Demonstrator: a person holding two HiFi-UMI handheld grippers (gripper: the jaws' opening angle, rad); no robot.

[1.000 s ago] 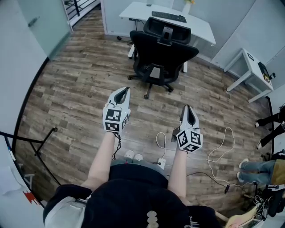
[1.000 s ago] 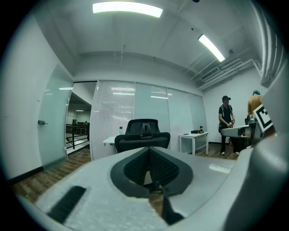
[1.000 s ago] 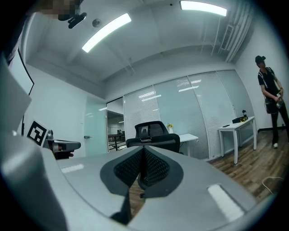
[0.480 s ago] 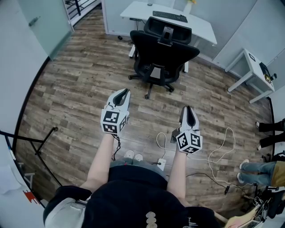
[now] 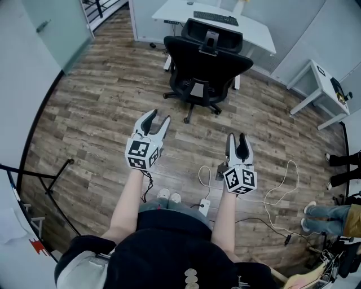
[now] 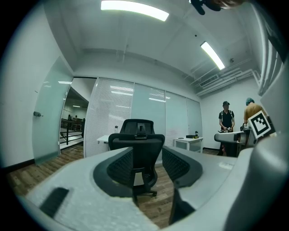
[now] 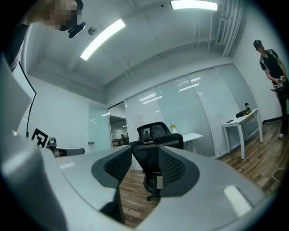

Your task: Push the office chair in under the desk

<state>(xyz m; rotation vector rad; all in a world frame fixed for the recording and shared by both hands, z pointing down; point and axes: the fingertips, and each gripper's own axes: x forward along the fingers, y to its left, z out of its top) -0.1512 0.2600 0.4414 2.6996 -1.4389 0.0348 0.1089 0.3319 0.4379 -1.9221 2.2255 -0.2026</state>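
Both pairs of jaws have just been opening and now stand apart with nothing between them. The left gripper point(image 5: 158, 117) and right gripper point(image 5: 236, 138) are held level, side by side, aimed at the back of the office chair point(image 5: 206, 62). The chair stands well apart from them across the wooden floor, its seat not yet under the white desk point(image 5: 175, 11) just beyond it. A push on one side of the backrest would probably swivel the chair or roll it aside, and its armrests might catch the desk edge. The white cable point(image 5: 279, 189) near the person's feet could snag a step. Only the head view shows that cable and the keyboard point(image 5: 214, 20); only the left gripper view shows two people point(image 6: 226, 122) standing far right
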